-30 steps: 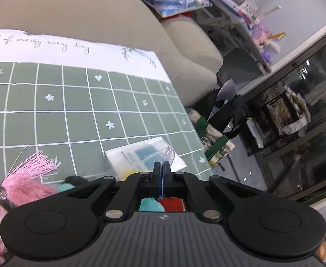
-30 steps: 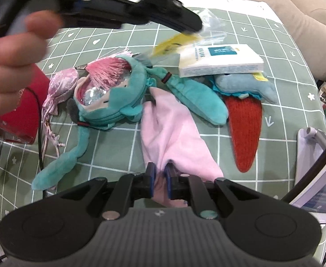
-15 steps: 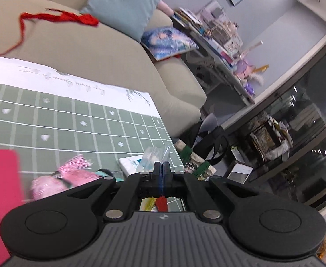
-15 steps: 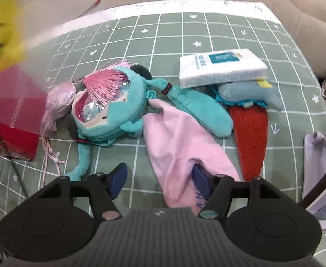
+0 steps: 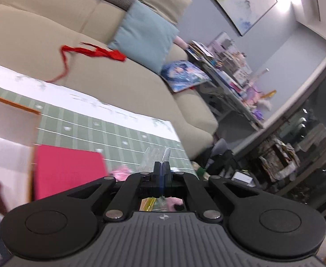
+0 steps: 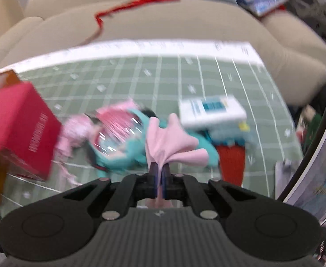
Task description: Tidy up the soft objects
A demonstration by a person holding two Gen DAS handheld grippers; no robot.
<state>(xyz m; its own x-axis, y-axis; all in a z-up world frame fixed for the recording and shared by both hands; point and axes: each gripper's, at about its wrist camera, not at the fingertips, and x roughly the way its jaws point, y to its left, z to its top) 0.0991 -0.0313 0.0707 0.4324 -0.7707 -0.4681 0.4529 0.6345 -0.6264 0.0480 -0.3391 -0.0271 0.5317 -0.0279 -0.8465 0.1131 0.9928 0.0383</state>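
My right gripper [image 6: 159, 165] is shut on a pink cloth [image 6: 171, 142], which hangs bunched from its fingers above the green checked tablecloth [image 6: 163, 77]. Under it lie a teal plush doll [image 6: 127, 155] with pink hair, a small grey-blue plush [image 6: 227, 133] and a red knitted piece [image 6: 231, 162]. My left gripper [image 5: 162, 163] is held high over the table, shut on a crinkled clear plastic bag [image 5: 151, 155]; a yellow part of the bag [image 5: 148, 204] shows below the jaws.
A white tissue pack [image 6: 211, 111] rests on the grey-blue plush. A red box [image 6: 22, 129] stands at the table's left, also the red box [image 5: 67, 171] in the left wrist view. A beige sofa [image 5: 96, 22] with a red ribbon [image 5: 91, 52] lies behind.
The right gripper opened, closed on the pink cloth and lifted it off the table. The left gripper rose and swung left, carrying the clear bag away from the toys.
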